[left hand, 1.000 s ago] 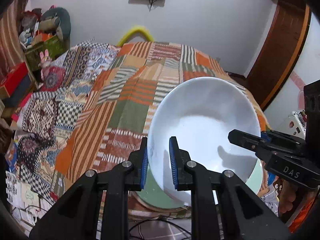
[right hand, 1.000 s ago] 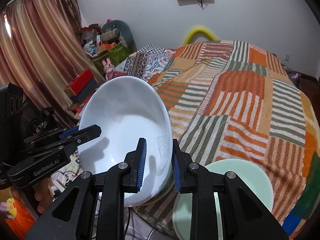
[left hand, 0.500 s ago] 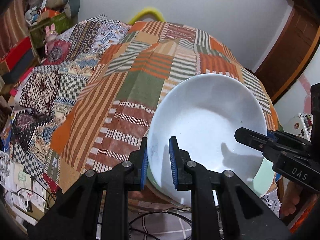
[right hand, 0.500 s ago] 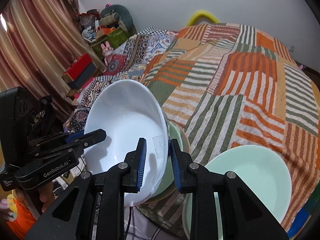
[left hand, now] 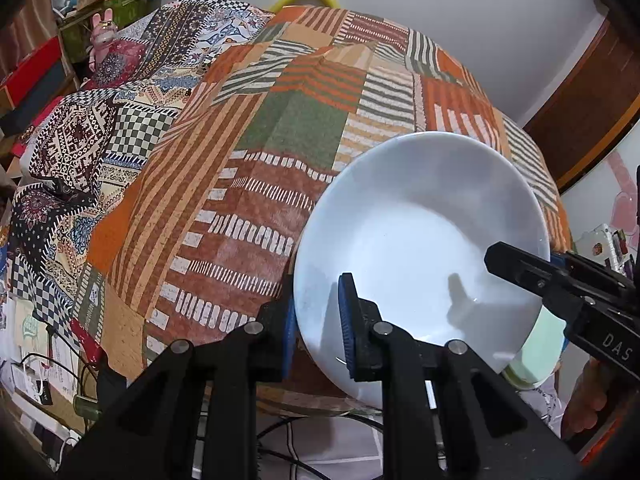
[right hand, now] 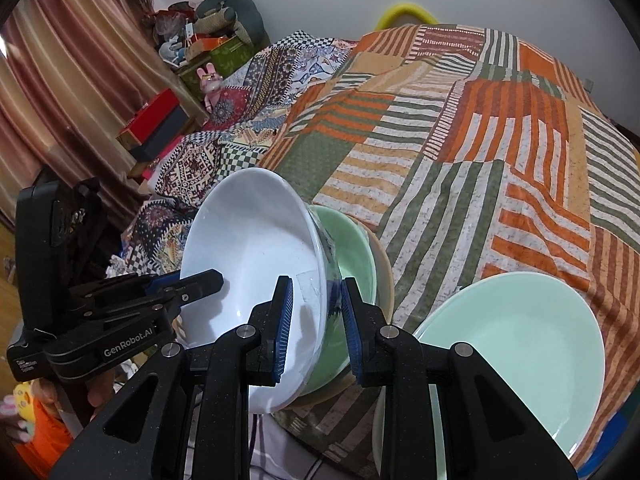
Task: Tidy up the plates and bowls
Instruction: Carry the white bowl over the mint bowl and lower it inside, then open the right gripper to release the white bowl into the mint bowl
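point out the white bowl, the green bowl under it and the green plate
white bowl (right hand: 256, 264), right wrist view, on its inner wall
green bowl (right hand: 352, 248), right wrist view, on its inner wall beside the white bowl
green plate (right hand: 520, 340), right wrist view, on its bare centre

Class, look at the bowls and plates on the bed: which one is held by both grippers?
The white bowl; the green bowl beneath it and the green plate are ungripped.

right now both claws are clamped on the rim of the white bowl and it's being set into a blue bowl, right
Not quite: the bowl under it is pale green, not blue, as the right wrist view shows. The rest holds: the left claw and right claw both clamp the white bowl's rim.
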